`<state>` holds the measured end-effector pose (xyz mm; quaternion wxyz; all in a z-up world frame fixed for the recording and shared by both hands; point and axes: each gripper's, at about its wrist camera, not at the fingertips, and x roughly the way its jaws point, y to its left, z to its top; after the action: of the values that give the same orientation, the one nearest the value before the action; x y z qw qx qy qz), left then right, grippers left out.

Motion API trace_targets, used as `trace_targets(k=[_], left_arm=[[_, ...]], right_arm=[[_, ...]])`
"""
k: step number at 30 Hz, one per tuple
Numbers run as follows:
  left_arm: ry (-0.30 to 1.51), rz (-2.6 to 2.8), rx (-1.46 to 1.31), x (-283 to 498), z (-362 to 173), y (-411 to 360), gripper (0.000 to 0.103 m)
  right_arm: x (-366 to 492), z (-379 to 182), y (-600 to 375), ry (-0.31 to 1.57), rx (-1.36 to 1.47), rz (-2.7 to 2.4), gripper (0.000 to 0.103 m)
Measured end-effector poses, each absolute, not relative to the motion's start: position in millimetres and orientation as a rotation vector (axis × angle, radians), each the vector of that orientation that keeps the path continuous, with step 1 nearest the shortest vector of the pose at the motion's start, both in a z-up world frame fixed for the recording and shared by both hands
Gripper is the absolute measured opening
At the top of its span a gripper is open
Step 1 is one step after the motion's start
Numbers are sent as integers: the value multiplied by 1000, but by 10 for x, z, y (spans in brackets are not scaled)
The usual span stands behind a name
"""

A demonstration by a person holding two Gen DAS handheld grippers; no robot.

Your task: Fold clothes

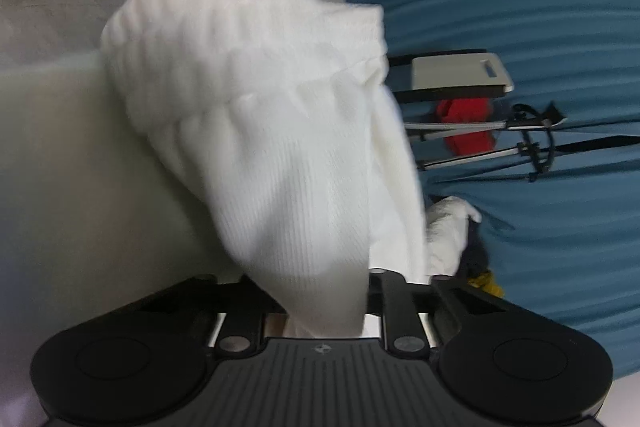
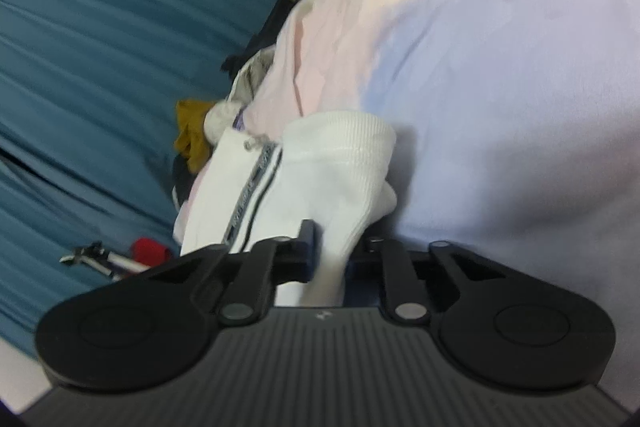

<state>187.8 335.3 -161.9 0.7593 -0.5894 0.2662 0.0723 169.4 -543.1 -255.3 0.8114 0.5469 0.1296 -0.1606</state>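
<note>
Blue pleated curtain (image 1: 540, 7) behind, pale tabletop (image 1: 52, 155) below, heap of unfolded clothes (image 2: 320, 39) at table edge. White ribbed garment (image 1: 260, 131) pinched at 2 points: left gripper (image 1: 326, 311) clenched on 1 end, cloth rising straight ahead of its fingers toward a gathered band; right gripper (image 2: 330, 259) clenched on another part, ribbed cuff just beyond its fingers. Same garment in both views, by judgement. Garment off the table, hanging between the 2 grippers, long axis along each gripper's forward line. Neither gripper nearer, both already on the cloth. Likely next: spreading apart to tension the span before laying flat. Blur over fine detail.
</note>
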Motion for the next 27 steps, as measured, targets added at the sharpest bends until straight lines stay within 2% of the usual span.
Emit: trace_targets(k=[5, 12, 18, 23, 27], left_arm=[[472, 114, -1241, 1693, -1357, 3341, 13], [466, 127, -1251, 1330, -1227, 3344, 13], [554, 140, -1138, 857, -998, 3448, 14], [675, 130, -1124, 649, -1075, 3547, 15], [741, 127, -1092, 547, -1171, 3561, 24]], right_arm=[[1543, -2278, -5341, 228, 1150, -391, 9], [1006, -2102, -5359, 271, 1157, -401, 9], [656, -2082, -5340, 344, 1220, -407, 9], [447, -1941, -5344, 363, 1208, -398, 9], [371, -2034, -5356, 382, 1229, -414, 9]])
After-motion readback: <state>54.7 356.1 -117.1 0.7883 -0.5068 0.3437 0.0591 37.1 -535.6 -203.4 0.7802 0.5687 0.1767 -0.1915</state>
